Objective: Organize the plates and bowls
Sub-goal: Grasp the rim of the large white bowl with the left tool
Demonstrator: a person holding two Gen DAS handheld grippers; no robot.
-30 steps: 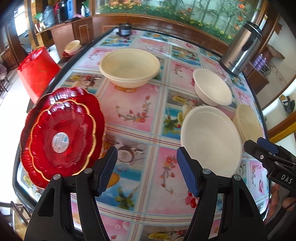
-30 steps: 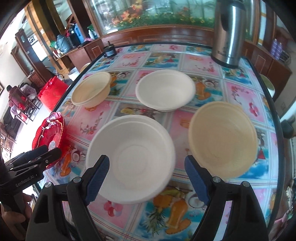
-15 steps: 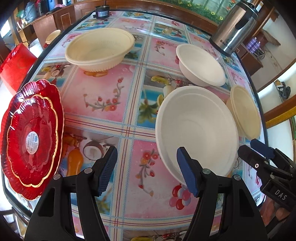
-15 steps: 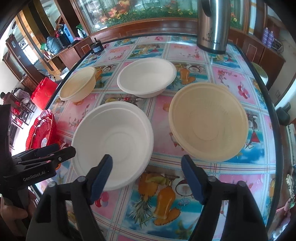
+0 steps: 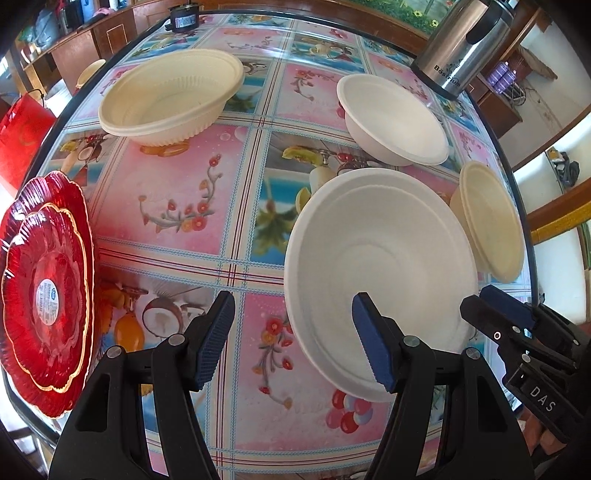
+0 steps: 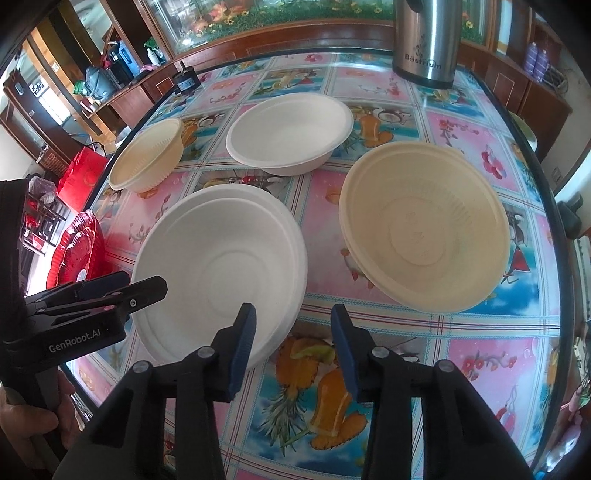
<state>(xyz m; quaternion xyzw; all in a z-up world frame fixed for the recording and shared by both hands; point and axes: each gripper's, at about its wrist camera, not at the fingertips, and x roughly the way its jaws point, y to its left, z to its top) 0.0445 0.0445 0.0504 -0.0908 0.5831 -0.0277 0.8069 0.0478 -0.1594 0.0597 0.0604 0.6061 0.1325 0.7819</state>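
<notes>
A large white bowl (image 5: 380,251) (image 6: 221,266), with a doubled rim as if two were nested, stands near the table's front edge. My left gripper (image 5: 293,339) is open and straddles its near left rim, one finger inside the bowl and one outside. My right gripper (image 6: 293,345) straddles the near right rim; its jaws are closing and the pads stand clear of the rim. Around it are a cream bowl (image 6: 424,229), a smaller white bowl (image 6: 288,129), a second cream bowl (image 5: 173,99) and two stacked red plates (image 5: 44,295).
A steel thermos (image 6: 424,40) stands at the far edge of the flower-patterned table (image 5: 177,192). A small black device (image 5: 183,20) sits at the far left corner. A red bag (image 5: 18,136) hangs beyond the left edge. A hand (image 6: 22,435) holds the left gripper.
Both grippers have come down and closer to the large white bowl. The right jaws have narrowed a good deal. The left jaws keep the same width.
</notes>
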